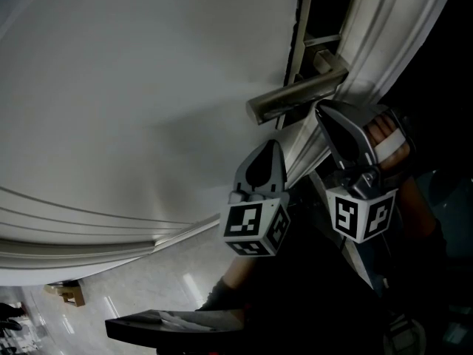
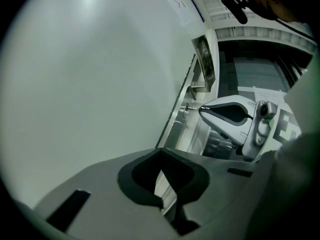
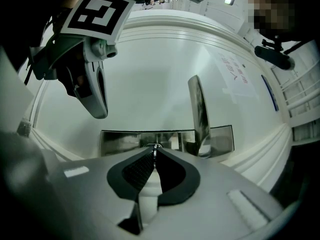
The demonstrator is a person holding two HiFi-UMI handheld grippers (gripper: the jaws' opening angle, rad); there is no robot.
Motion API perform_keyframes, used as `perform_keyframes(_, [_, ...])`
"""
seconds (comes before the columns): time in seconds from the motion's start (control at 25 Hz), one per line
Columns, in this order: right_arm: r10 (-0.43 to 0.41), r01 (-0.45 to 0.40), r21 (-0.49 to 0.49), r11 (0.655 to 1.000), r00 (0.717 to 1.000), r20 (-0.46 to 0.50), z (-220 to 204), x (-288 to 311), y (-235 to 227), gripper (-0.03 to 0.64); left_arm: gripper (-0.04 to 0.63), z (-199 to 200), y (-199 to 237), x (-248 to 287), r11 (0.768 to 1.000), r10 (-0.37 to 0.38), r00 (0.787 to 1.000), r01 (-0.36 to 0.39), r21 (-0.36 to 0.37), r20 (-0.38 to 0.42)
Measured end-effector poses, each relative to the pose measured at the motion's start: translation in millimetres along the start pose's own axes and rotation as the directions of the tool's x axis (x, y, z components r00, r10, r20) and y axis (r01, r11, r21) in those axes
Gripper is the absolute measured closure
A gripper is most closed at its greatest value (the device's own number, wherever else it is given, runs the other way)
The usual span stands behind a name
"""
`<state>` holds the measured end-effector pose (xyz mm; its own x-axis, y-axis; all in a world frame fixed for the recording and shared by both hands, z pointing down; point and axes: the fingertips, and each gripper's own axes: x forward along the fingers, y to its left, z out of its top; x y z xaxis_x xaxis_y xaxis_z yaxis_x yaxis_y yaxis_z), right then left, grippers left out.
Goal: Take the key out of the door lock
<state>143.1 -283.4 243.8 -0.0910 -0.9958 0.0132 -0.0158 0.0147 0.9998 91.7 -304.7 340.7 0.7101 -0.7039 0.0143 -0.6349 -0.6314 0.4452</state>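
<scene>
**Right tool clamped on the key at the lock**

Head view: both tools point up at a white door. The right tool has its tip just under the handle, and the left tool sits beside it, lower.

Left gripper view: the left tool's jaws are closed on nothing. Beyond them the right tool's tip meets the key at the door.

Right gripper view: the jaws pinch the key's thin head, right against the steel lock plate, beside the handle.
</scene>
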Motion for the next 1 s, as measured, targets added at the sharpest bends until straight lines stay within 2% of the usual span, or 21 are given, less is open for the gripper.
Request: perform_keyframes(1.0, [0.002, -0.002, -0.008, 1.0, 1.0, -0.004, 0.2, -3.4, 0.3, 0.603, 0.595, 0.9, 0.8, 0.7, 1.0, 0.006, 1.0, -0.006, -0.005, -0.001])
